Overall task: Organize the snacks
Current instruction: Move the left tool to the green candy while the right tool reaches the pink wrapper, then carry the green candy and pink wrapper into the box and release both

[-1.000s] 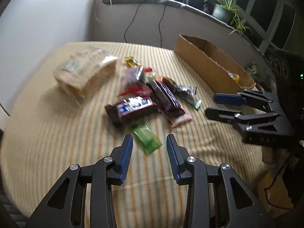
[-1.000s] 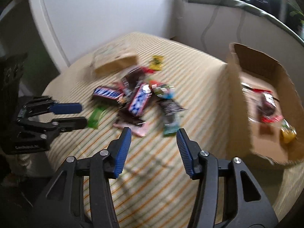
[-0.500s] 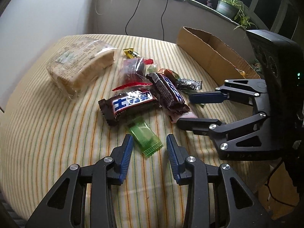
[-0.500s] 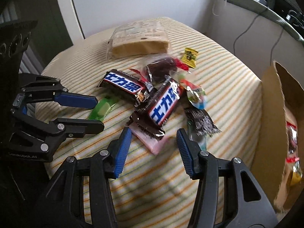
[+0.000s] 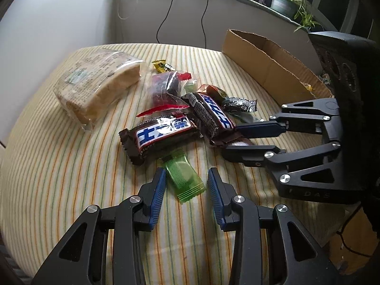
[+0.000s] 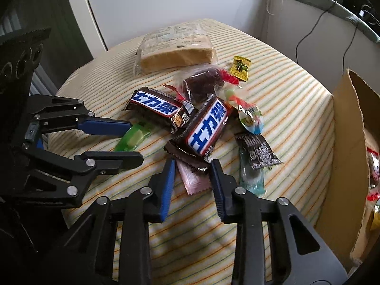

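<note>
Plainly the pick-up step is in hand: snacks lie heaped on the striped table (image 5: 59,166), the box (image 5: 268,68) beside them. Left gripper (image 5: 185,178) is spread, empty, straddling the green packet (image 5: 182,178); right gripper (image 6: 192,171) is likewise released around the pink packet (image 6: 193,181). Next, I judge, each must close and carry to the box. Only the right view shows snacks already inside the box (image 6: 351,128); only the left shows the plant (image 5: 285,4).
</note>
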The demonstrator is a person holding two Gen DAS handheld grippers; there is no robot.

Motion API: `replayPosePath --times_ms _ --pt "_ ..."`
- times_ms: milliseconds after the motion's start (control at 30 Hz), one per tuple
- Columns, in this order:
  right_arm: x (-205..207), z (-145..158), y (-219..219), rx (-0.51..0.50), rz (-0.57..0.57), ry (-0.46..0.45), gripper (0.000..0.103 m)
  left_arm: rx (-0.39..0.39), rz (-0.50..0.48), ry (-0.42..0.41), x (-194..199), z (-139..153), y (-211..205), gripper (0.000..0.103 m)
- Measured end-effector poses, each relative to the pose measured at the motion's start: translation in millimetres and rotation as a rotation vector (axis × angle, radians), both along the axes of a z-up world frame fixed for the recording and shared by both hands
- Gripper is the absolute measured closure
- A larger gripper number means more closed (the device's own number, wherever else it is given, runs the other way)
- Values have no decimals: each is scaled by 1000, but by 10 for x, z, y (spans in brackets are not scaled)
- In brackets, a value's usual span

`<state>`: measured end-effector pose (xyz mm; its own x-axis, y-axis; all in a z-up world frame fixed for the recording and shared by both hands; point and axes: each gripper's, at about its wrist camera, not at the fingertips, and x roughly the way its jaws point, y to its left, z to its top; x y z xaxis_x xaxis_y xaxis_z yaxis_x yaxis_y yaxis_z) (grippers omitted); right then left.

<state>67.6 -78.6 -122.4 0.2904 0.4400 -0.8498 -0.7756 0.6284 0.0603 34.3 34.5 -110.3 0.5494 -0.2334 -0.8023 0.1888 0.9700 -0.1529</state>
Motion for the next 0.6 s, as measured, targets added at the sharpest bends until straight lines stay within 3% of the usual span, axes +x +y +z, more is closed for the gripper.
replayPosePath --times_ms 200,600 --pt "-58 -6 -49 -3 -27 -5 81 45 2 -30 35 -16 -64 80" --pt "-171 30 -279 47 -114 10 84 -2 29 -38 -55 -3 29 82"
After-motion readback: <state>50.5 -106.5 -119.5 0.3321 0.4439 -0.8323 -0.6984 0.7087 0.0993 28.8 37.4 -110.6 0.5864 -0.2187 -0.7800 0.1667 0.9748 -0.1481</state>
